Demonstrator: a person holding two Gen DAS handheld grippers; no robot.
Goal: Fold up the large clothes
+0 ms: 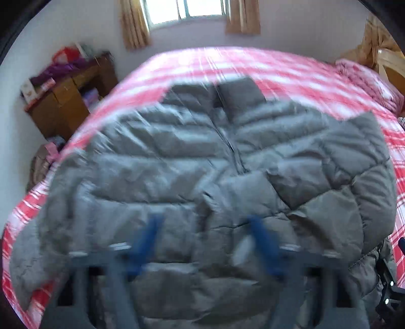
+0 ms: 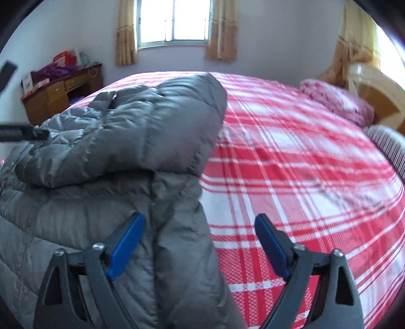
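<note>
- My left gripper [image 1: 205,240] hangs over the near half of the grey puffer jacket [image 1: 215,164], jaws apart and holding nothing; the left view is smeared, so I cannot tell whether the blue pads touch the fabric.
- My right gripper [image 2: 200,243] sits at the jacket's right edge [image 2: 177,240], jaws apart and empty, with the left pad over the quilting and the right pad over bare bedsheet [image 2: 303,164].
- I judge the step in hand to be the next fold across the body, as one sleeve [image 2: 141,126] already lies folded over the chest.
- To do it well I would bite deep into the padded edge with each gripper, since puffy fill tends to slip out of a shallow pinch.
- I would take matching points on the hem side so both corners rise together, then carry them towards the far collar [image 1: 240,93] in one level sweep.
- I would press down after laying it, because trapped air is likely to spring the fold back open.
- The jacket lies front up on the red and white plaid bed, its zip [image 1: 234,151] running from near to far, collar towards the window [image 2: 174,20].
- Its shell is shiny, quilted in horizontal bands, creased and bulky, and it fills the near left part of the bed.
</note>
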